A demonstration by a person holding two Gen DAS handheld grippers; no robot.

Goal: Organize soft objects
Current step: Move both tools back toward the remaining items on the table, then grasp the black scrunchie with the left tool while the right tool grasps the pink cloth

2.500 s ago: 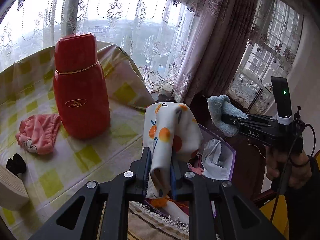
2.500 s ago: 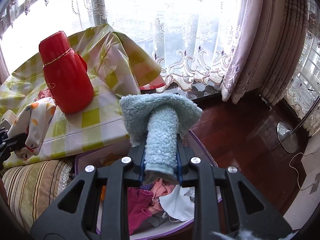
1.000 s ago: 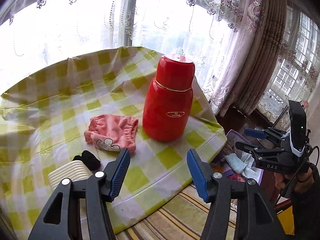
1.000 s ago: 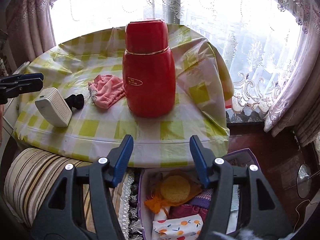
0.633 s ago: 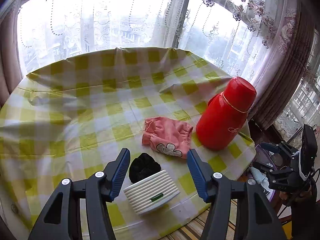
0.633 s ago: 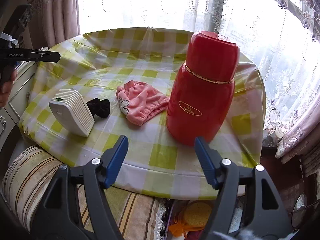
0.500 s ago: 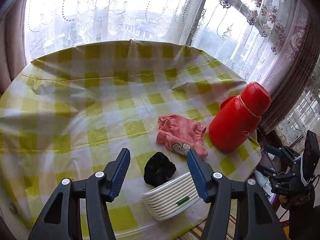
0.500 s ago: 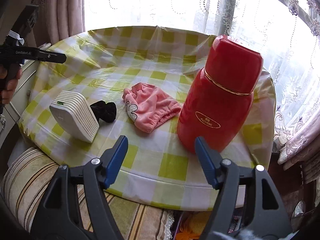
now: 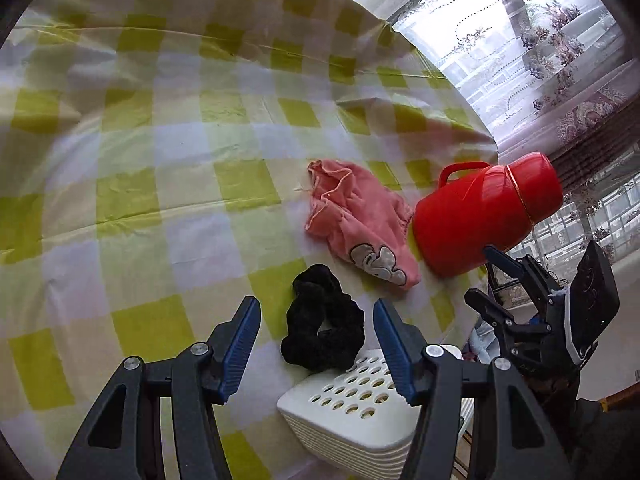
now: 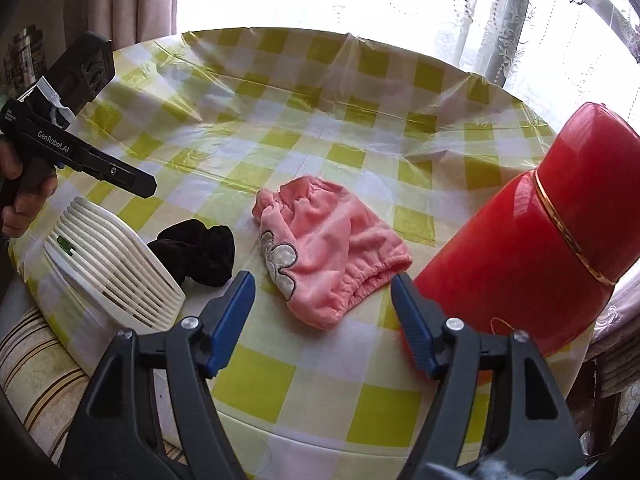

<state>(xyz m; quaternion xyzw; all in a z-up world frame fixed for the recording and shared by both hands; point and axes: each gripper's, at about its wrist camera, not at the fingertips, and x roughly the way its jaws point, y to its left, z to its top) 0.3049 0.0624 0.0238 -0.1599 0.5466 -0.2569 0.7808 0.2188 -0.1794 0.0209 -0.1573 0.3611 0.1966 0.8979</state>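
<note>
Both tongs gape wide, holding nothing. The left gripper (image 9: pixel 316 344) hangs over the black scrunchie (image 9: pixel 323 326), which touches the white vented box (image 9: pixel 352 412); a sloppy pinch could nudge that. The right gripper (image 10: pixel 322 316) faces the pink cloth (image 10: pixel 328 246) beside the red thermos (image 10: pixel 532 240), easy to bump.

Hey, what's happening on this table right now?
A person is tidying soft things with a handheld gripper in each hand. Both are open and empty. The left gripper hangs just over the black scrunchie, which lies against a white slatted box. The right gripper points at the pink cloth beside the red flask. Both soft items lie on the checked tablecloth.
</note>
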